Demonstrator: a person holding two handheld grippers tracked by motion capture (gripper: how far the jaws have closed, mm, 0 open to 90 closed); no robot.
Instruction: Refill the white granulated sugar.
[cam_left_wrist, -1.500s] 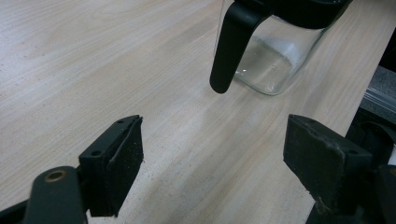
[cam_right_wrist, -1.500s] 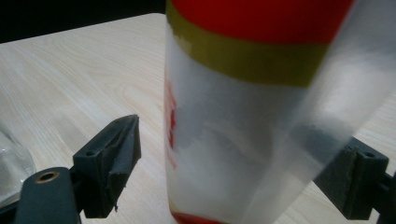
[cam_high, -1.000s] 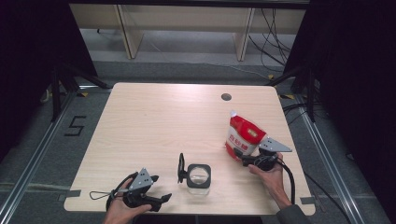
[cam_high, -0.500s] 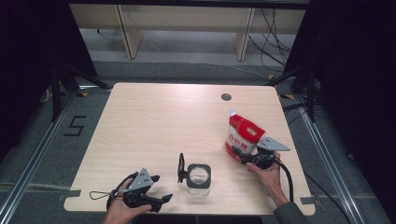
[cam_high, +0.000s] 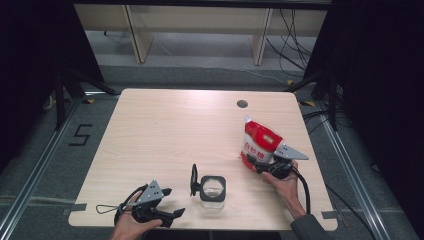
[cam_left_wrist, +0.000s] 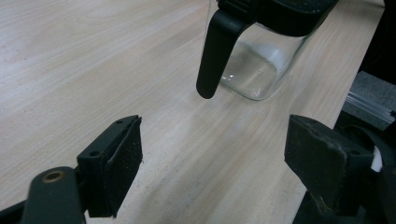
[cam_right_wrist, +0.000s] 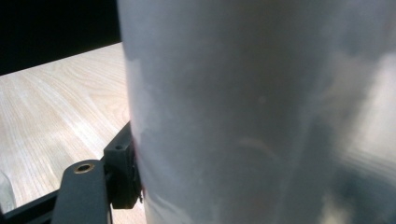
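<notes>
A red and white pouch (cam_high: 261, 141) stands upright at the right of the table (cam_high: 165, 130). My right gripper (cam_high: 254, 163) sits at its base, and its jaws have just been closing with the pouch between them. In the right gripper view the pouch (cam_right_wrist: 261, 107) looms very close and the left pad (cam_right_wrist: 123, 171) presses on its side; the other pad is hidden. A square glass jug (cam_high: 212, 188) with a black rim and handle (cam_high: 193, 180) stands near the front edge. My left gripper (cam_high: 173, 201) lies open just left of it, with the jug handle (cam_left_wrist: 215, 51) ahead of its empty jaws.
A round cable hole (cam_high: 242, 104) lies near the table's far edge. The front edge of the table runs just under both hands. Shelf legs (cam_high: 134, 35) and loose cables stand on the floor behind, with dark curtains on both sides.
The right gripper has edged in at the pouch's base, and the pouch has shifted slightly. The left gripper and the jug have not moved.
</notes>
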